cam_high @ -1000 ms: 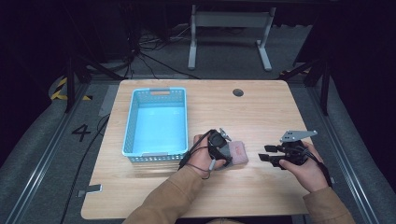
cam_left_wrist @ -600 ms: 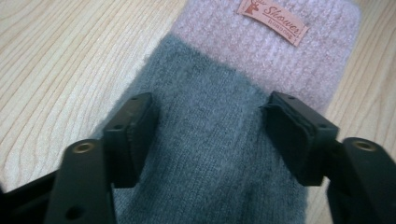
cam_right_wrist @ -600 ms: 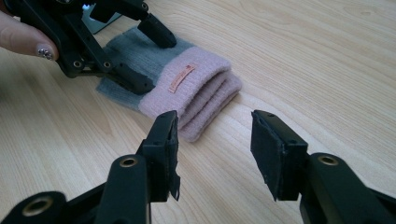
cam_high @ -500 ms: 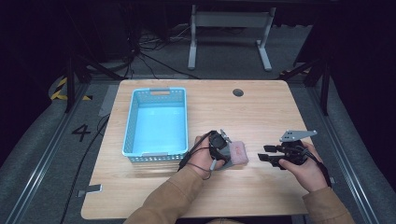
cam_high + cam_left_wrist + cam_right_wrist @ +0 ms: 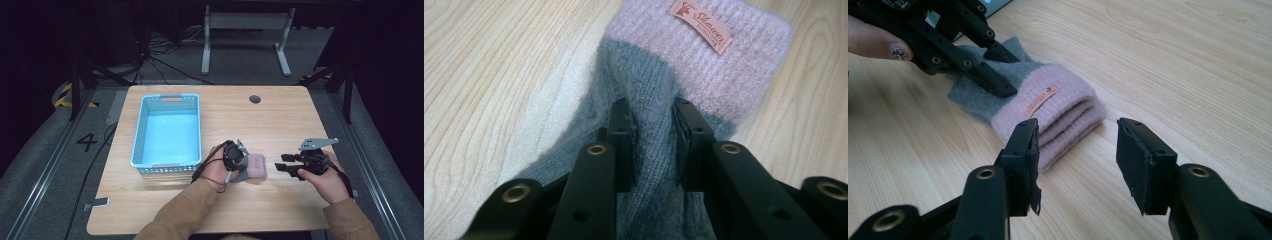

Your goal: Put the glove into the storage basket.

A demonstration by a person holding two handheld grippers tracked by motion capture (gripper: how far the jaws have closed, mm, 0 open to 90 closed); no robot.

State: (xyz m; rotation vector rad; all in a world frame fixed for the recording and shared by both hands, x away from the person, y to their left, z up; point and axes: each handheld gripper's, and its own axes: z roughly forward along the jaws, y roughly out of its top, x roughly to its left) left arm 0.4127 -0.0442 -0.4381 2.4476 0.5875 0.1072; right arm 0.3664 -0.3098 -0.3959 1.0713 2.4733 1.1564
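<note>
Jaws of the left gripper are pinched tight on a raised fold of the grey part of a folded knit sock, the wool bunched between the two black pads. That gripper sits low over the tabletop, held in a hand whose tan sleeve comes in from the near edge.

The sock lies flat on the wood near the middle of the near half, just right of the left gripper. It is grey at the gripped end and pale pink at the cuff, with a small tan label sewn on the pink band; the folded layers of the cuff show at its edge.

To the right, the right gripper is held level, pointing left at the sock, its jaws wide apart and holding nothing, just short of the cuff.

Farther left stands a light blue basket.
</note>
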